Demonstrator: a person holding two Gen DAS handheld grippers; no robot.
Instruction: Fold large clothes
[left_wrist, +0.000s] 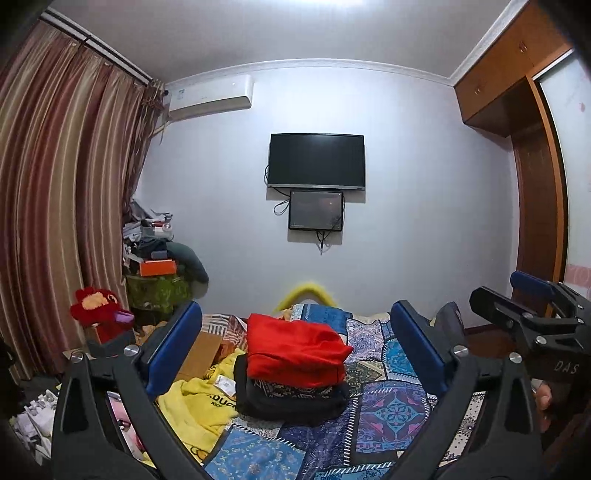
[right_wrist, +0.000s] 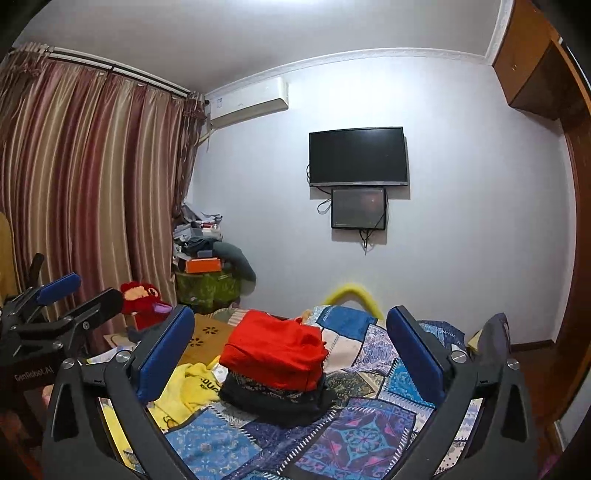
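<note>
A bed covered with a blue patchwork quilt (left_wrist: 391, 406) fills the lower part of both wrist views. Near the middle of the quilt sits a stack of folded clothes: a red garment (left_wrist: 295, 350) lies folded on top of a patterned dark piece, which rests on a folded black garment (left_wrist: 288, 402). Touching the left side of the stack, a yellow garment (left_wrist: 195, 406) with printed lettering lies crumpled and unfolded on the quilt.

The left gripper (left_wrist: 295, 349) hangs above the quilt with its jaws spread wide, the blue pads framing the stack and gripping nothing. The right gripper (right_wrist: 290, 350) is held the same way, jaws spread wide and empty, level with the stack. Each gripper also shows at the edge of the other's view.

Beyond the stack, a black television (right_wrist: 358, 157) hangs on the pale wall with a smaller screen just beneath it. Left of the stack are a red plush toy (right_wrist: 142, 301), a cluttered pile, and striped curtains (right_wrist: 81, 199).
</note>
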